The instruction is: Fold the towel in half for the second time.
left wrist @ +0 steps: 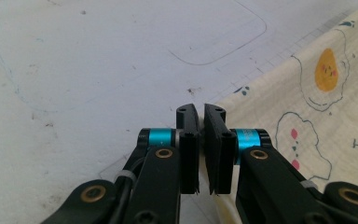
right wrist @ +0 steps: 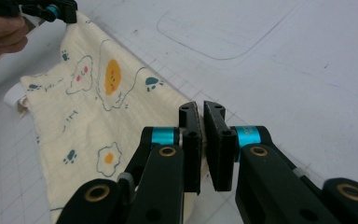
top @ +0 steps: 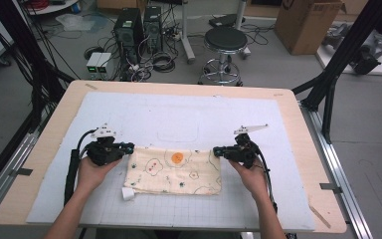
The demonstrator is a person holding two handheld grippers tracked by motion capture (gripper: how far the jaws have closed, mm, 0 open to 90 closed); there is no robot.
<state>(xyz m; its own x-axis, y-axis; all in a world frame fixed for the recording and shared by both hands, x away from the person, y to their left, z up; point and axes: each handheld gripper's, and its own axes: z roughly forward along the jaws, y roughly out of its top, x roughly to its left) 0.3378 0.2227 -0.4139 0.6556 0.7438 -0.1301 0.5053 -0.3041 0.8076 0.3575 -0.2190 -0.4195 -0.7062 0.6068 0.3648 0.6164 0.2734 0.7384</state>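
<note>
One egg-print cloth [top: 176, 171] lying low centre on the white mat [top: 179, 119]. Two grippers: left gripper [top: 129, 148] pinching its upper-left corner, right gripper [top: 218, 151] clamped on its upper-right corner.

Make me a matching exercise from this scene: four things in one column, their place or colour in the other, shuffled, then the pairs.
Things:
1. left gripper
2. right gripper
3. cloth
4. stool

Places or colours:
A. cream, printed with fried eggs
B. on the floor beyond the table
C. shut on the cloth's far left corner in the high view
D. shut on the cloth's far right corner in the high view

Pairs: 1-C, 2-D, 3-A, 4-B
</note>
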